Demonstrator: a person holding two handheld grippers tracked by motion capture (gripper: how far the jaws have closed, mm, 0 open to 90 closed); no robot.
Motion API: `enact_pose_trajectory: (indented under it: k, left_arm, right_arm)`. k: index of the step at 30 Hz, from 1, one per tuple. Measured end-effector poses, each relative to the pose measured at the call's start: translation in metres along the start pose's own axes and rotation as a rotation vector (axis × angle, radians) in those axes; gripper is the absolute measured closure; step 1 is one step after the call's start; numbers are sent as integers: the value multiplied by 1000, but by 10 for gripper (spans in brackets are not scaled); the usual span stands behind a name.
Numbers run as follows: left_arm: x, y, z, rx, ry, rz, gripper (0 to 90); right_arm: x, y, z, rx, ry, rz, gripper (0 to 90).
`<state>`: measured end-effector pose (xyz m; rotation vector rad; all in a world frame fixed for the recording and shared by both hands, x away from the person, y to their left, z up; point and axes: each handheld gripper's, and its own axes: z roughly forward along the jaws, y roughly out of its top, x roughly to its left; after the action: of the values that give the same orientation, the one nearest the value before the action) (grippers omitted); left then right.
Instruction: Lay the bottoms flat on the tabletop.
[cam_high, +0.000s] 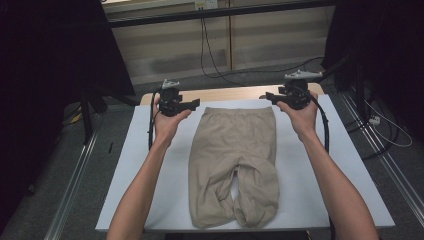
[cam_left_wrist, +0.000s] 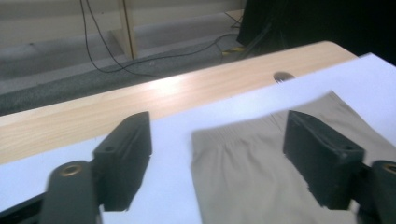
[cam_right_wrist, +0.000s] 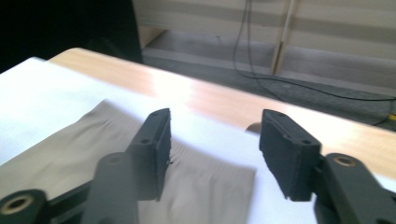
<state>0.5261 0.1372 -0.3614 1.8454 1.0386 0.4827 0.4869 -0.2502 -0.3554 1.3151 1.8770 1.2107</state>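
While the shorts lie flat, both grippers hang at the waistband's two corners.

Shorts: beige pair (cam_high: 234, 160) spread out in the middle of the sheet, waistband at the far end, two legs pointing toward the person, a small gap showing between the legs.
Waistband: ribbed strip (cam_left_wrist: 233, 135) running straight across, close to the sheet's far edge; its left corner sits between the left jaws in the left gripper view, its right corner (cam_right_wrist: 243, 170) between the right jaws in the right gripper view.
Left gripper: (cam_high: 192, 104) held at the waistband's left corner, jaws spread wide and released, gripping nothing; whether they touch the cloth, can't tell.
Right gripper: (cam_high: 266, 96) held at the waistband's right corner, jaws likewise wide apart, nothing between the pads but the corner of cloth below.
Left hand: (cam_high: 167, 120) wrapped round the gripper body, forearm reaching in from the near edge.
Right hand: (cam_high: 300, 115) same hold on the other side, cable (cam_high: 324, 125) looping down past the wrist.
Sheet: white cover (cam_high: 140, 165) over most of the table, smooth under the shorts.
Table: bare wood strip (cam_high: 225, 93) along the far edge, beyond the sheet.
Floor: grey, with black cords (cam_high: 210, 55) trailing beyond the table.
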Motion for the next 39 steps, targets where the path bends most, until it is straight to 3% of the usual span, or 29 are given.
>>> enact_pose_trajectory:
  k: [5, 10, 12, 14, 17, 20, 22, 24, 26, 28, 31, 33, 36, 38, 39]
  left_arm:
    - [-16, -26, -22, -13, -42, 18, 150]
    - [-40, -54, -44, 12, -98, 63, 134]
    - [-48, -68, -52, 20, -109, 58, 139]
    - [-56, -81, -61, 34, -136, 57, 139]
    - [-70, -97, -75, 67, -154, 103, 158]
    - [-85, -112, -94, 77, -180, 117, 165]
    - [-96, -123, -107, 71, -203, 142, 181]
    - [-105, -134, -120, 79, -228, 165, 214]
    - [-116, -145, -131, 104, -229, 184, 288]
    - [-125, -158, -141, 137, -269, 196, 314]
    - [-139, -168, -152, 168, -354, 249, 460]
    - [-149, -172, -153, 176, -384, 286, 466]
    - [-163, -183, -141, 207, -388, 357, 361]
    - [-169, -189, -131, 246, -398, 365, 261]
    - [-171, -191, -128, 244, -383, 365, 222]
  right_arm:
    - [19, -29, -30, 3, 71, -20, 388]
    - [45, -60, -65, 18, 141, -66, 376]
    - [55, -73, -80, 9, 168, -60, 392]
    - [65, -86, -92, 5, 189, -76, 438]
    - [81, -104, -107, 33, 227, -97, 536]
    - [98, -120, -122, 55, 273, -126, 664]
    - [113, -128, -133, 77, 326, -164, 736]
    - [128, -137, -143, 101, 376, -194, 740]
    - [142, -150, -149, 132, 386, -236, 695]
    - [155, -158, -151, 157, 413, -262, 589]
    - [169, -165, -147, 173, 404, -302, 363]
    - [174, -170, -140, 211, 424, -319, 271]
    - [181, -179, -131, 267, 429, -355, 115]
    - [183, -182, -127, 289, 414, -378, 84]
    - [183, -182, -124, 296, 407, -385, 89]
